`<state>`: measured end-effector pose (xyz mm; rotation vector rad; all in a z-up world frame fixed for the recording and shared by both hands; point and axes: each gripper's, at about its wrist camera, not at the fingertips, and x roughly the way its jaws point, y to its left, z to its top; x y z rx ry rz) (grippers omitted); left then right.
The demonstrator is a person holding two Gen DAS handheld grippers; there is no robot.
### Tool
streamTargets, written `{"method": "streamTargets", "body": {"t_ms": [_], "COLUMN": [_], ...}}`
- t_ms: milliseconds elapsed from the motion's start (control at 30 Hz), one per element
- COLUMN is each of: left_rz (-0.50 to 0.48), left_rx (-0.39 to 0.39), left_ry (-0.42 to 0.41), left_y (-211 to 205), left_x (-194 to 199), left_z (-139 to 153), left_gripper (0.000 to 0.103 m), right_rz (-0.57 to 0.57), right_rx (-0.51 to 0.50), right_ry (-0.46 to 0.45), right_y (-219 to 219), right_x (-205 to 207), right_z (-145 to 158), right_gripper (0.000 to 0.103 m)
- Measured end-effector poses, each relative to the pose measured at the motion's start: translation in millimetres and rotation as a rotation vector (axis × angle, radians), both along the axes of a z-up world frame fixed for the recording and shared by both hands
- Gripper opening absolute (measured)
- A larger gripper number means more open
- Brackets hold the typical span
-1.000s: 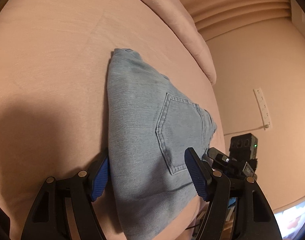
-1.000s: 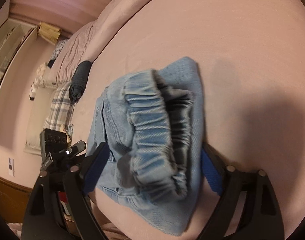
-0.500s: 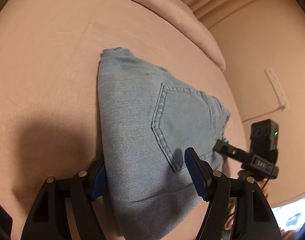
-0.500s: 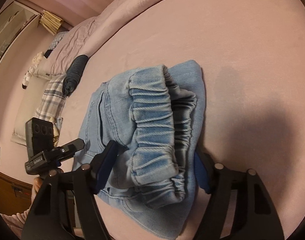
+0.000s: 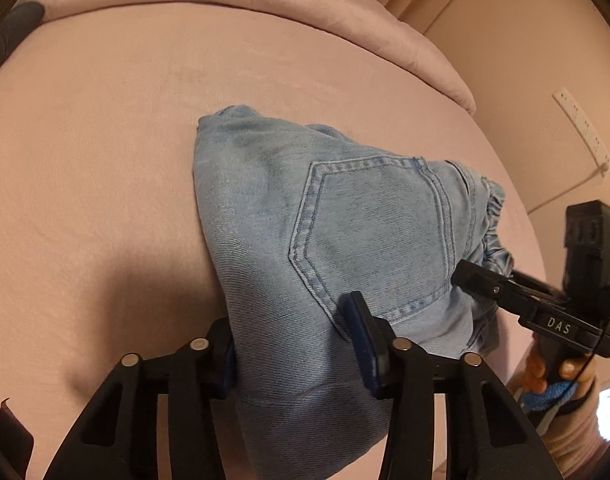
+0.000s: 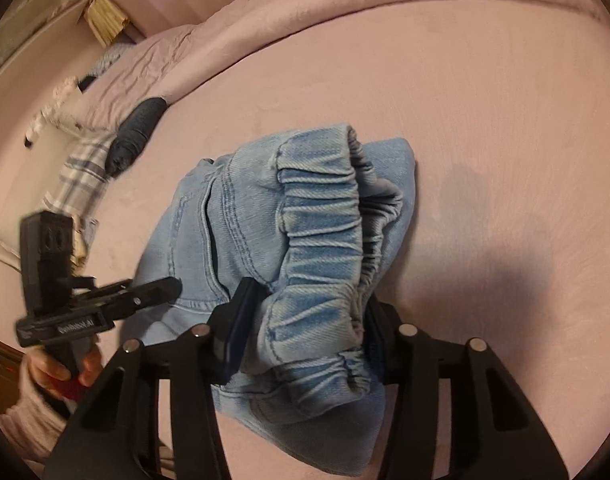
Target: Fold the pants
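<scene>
The folded pants [image 5: 345, 248] lie on the bed [image 5: 105, 160], running from 6 toward 12 o'clock ahead of both grippers. The left gripper [image 5: 293, 352] has just closed, pinching the fold end; the right gripper [image 6: 305, 336] has likewise closed on the waistband [image 6: 321, 240].

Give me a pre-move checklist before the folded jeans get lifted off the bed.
1. Left claw on jeans: ok, jaws have just been closing, pads press the near folded edge.
2. Right claw on waistband: ok, jaws have just been closing, gathered elastic is pinched between the pads.
3. Fold intact: ok, jeans form one compact bundle, back pocket on top.
4. All layers caught: cannot tell, the underside is hidden.
5. Bed around the bundle: ok, only bare sheet nearby; dark roll lies well away.
</scene>
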<state>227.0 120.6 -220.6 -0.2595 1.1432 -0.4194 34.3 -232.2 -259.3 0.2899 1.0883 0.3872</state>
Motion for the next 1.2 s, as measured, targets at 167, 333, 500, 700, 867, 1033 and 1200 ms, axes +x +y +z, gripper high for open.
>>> {"method": "streamTargets", "body": {"t_ms": [167, 333, 500, 700, 867, 1033, 1200], "left_rz": [-0.010, -0.015, -0.018, -0.010, 0.004, 0.016, 0.029], "left_rx": [0.050, 0.076, 0.090, 0.092, 0.088, 0.093, 0.091], "left_ry": [-0.031, -0.062, -0.084, -0.090, -0.095, -0.104, -0.112], "left_y": [-3.8, -8.5, -5.5, -1.9, 0.1, -1.3, 3.7], "left_x": [0.2, 0.0, -8.1, -11.0, -12.2, -12.9, -17.3], "left_z": [3.8, 11.0, 17.8, 19.6, 23.2, 27.0, 29.8], "left_gripper": [0.036, 0.027, 0.024, 0.023, 0.022, 0.022, 0.022], "right_rz": [0.007, 0.002, 0.003, 0.023, 0.036, 0.052, 0.062], "right_rx": [-0.088, -0.128, -0.126, -0.134, -0.138, -0.137, -0.132], "right_ry": [-0.041, -0.092, -0.141, -0.180, -0.196, -0.211, -0.221], "right_y": [8.9, 13.0, 16.9, 27.1, 33.9, 39.7, 40.4], "right_x": [-1.2, -6.2, -9.9, -14.1, -16.6, -20.1, -22.7], "right_z": [9.0, 20.3, 35.7, 48.1, 51.9, 56.2, 59.5], "right_gripper": [0.043, 0.039, 0.035, 0.033, 0.033, 0.032, 0.032]}}
